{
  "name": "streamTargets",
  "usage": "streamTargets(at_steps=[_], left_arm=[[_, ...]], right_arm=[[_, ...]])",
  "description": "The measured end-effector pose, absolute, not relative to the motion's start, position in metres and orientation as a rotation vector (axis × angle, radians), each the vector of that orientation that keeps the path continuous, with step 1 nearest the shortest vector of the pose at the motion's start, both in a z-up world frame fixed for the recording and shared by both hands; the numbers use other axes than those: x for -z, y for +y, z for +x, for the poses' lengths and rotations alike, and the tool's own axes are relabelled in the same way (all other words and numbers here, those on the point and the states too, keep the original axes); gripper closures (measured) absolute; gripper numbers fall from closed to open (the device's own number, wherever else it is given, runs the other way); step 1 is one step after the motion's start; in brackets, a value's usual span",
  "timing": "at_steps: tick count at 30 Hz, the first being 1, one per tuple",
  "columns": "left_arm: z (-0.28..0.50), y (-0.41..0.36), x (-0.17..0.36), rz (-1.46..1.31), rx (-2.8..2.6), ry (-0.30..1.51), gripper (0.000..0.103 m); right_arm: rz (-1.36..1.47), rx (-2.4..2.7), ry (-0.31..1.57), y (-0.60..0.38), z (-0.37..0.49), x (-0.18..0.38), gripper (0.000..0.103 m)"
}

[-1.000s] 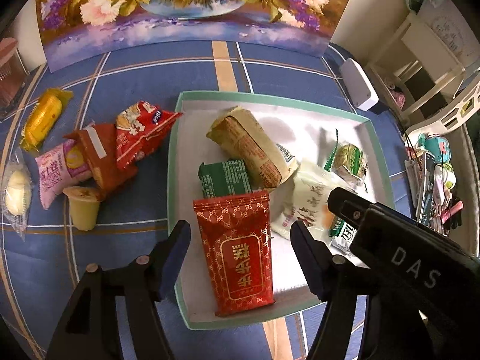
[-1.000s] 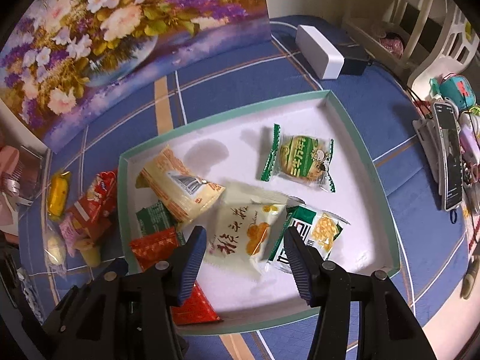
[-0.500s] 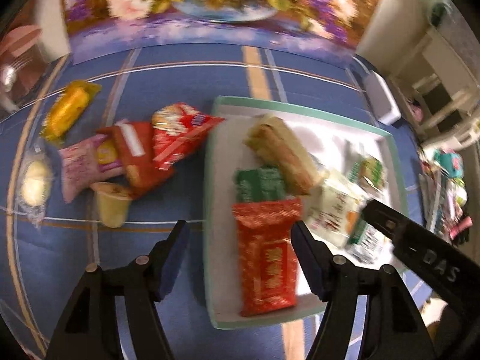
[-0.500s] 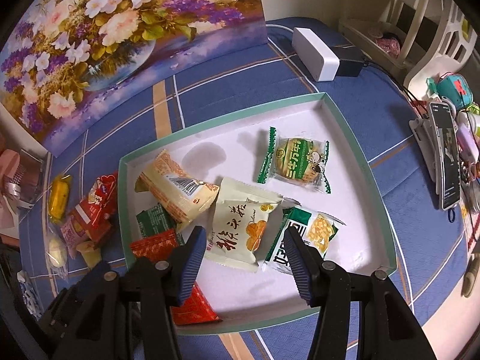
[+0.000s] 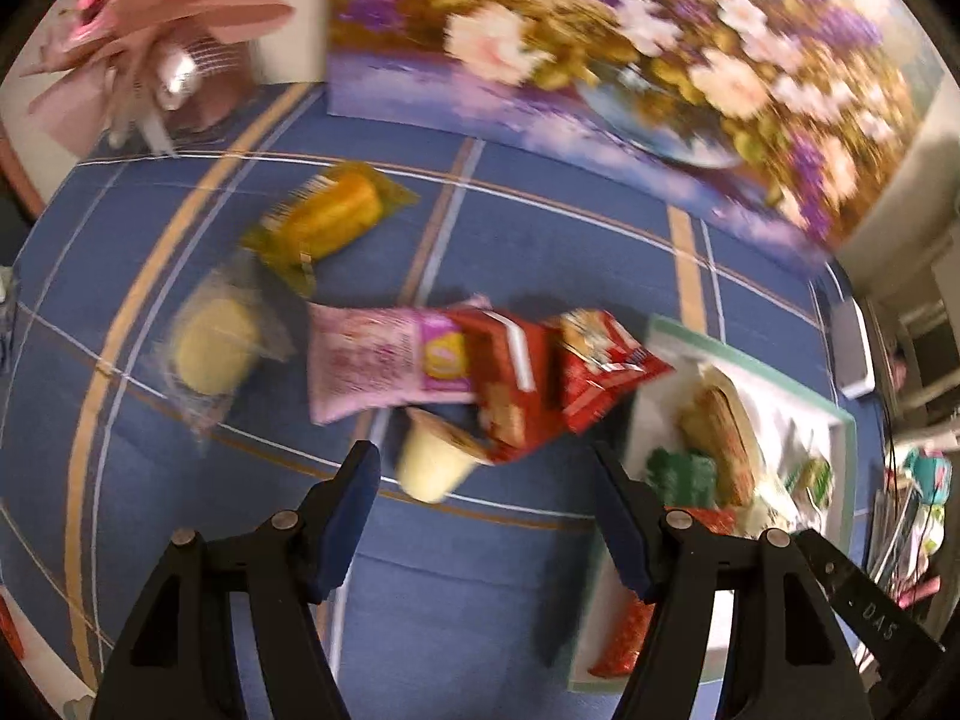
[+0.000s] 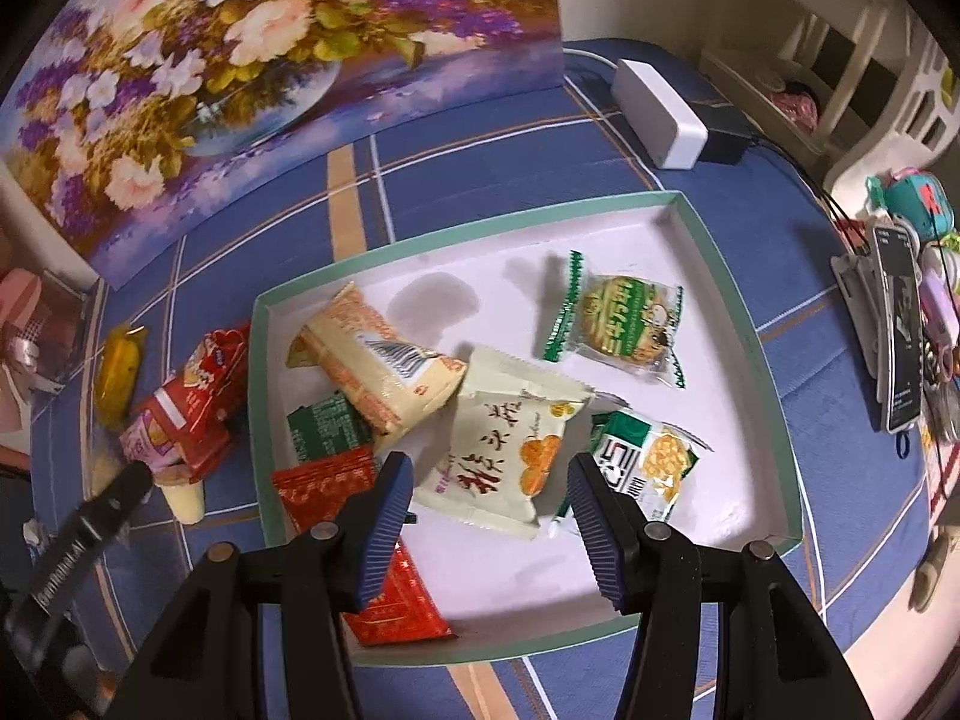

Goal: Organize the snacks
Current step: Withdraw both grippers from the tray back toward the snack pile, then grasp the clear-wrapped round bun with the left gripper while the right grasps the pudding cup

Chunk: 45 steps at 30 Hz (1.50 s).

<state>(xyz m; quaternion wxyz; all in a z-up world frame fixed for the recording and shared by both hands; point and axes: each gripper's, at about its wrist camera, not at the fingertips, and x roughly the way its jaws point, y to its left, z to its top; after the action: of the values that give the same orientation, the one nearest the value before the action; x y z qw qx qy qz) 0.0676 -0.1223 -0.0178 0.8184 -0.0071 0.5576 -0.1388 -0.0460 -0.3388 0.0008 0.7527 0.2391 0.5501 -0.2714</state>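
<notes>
- Snacks split: several packets in tray (image 6: 774, 420); loose cluster on the blue-cloth counter (image 5: 540, 630) beside it.
- Left gripper (image 5: 486, 516) empty, fingers part open, above pudding cup (image 5: 432, 468).
- Right gripper (image 6: 489, 516) empty, fingers moderately apart, over cream packet (image 6: 504, 438).
- Risk: cup lies tilted against red packet (image 5: 510, 384); a close could pinch both or roll it off.
- Risk: view blurred; aim uncertain.

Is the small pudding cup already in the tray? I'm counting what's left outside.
No, the pudding cup lies on the blue tablecloth, outside the tray, beside the red packets.
</notes>
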Motion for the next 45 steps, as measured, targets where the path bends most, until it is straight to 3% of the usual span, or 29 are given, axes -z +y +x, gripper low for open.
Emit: streamTargets(at_steps=[4, 7, 9, 13, 22, 24, 45], left_arm=[[0.074, -0.107, 0.014, -0.039, 0.268, 1.176, 0.032], [0.074, -0.101, 0.010, -0.059, 0.253, 1.167, 0.017], [0.075, -0.097, 0.008, -0.068, 0.238, 1.155, 0.014], [0.076, -0.092, 0.005, -0.045, 0.203, 1.129, 0.004], [0.076, -0.086, -0.001, -0.053, 0.202, 1.119, 0.003], [0.077, -0.084, -0.003, -0.059, 0.198, 1.111, 0.003], [0.101, -0.024, -0.010, -0.109, 0.093, 1.104, 0.003]], right_arm=[[0.491, 0.587, 1.201, -0.330, -0.041, -0.003, 0.043], [0.465, 0.574, 1.188, -0.324, -0.037, -0.007, 0.030], [0.462, 0.562, 1.166, -0.320, -0.036, -0.010, 0.019], [0.445, 0.554, 1.127, -0.316, -0.034, -0.018, 0.013], [0.419, 0.536, 1.082, -0.309, -0.031, -0.028, 0.012], [0.407, 0.526, 1.072, -0.306, -0.029, -0.030, 0.000], [0.380, 0.433, 1.056, -0.266, -0.004, -0.032, 0.000]])
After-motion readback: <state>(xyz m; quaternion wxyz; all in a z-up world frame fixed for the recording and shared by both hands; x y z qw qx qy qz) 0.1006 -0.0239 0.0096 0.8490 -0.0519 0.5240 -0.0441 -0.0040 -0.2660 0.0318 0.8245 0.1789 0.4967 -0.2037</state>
